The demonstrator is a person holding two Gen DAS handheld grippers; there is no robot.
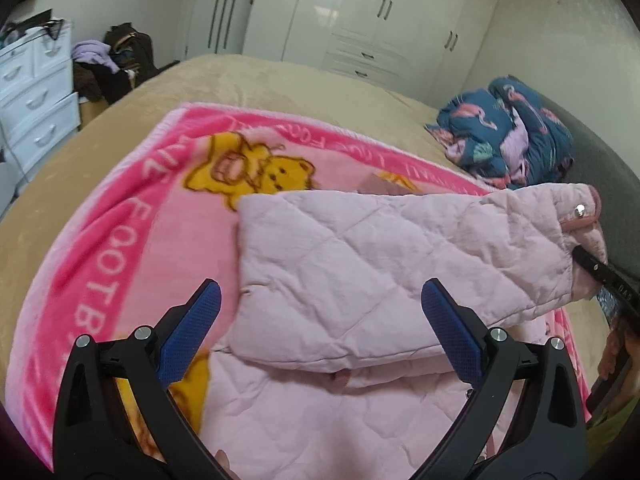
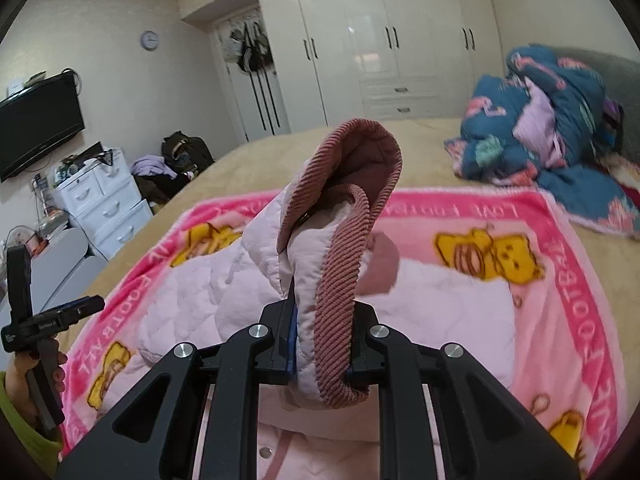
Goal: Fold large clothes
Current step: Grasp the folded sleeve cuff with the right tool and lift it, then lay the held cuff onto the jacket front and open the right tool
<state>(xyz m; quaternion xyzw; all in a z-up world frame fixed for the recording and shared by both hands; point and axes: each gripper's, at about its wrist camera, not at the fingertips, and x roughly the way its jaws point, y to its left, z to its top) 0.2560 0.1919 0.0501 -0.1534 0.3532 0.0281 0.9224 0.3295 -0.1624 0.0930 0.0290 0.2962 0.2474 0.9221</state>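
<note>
Right gripper [image 2: 322,344] clamped on ribbed cuff of pale pink quilted jacket [image 1: 360,264] — left gripper [image 1: 320,320] spread wide, holding nothing.

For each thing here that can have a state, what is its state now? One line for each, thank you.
Left tongs: open, holding nothing, above the jacket.
Right tongs: shut on the jacket cuff.
Pink quilted jacket: lying on the blanket, one sleeve lifted by its ribbed cuff.
Pink cartoon blanket: spread flat on the bed.
Blue flamingo quilt: bunched in a heap.
Wardrobe doors: closed.
Television: dark.
</note>
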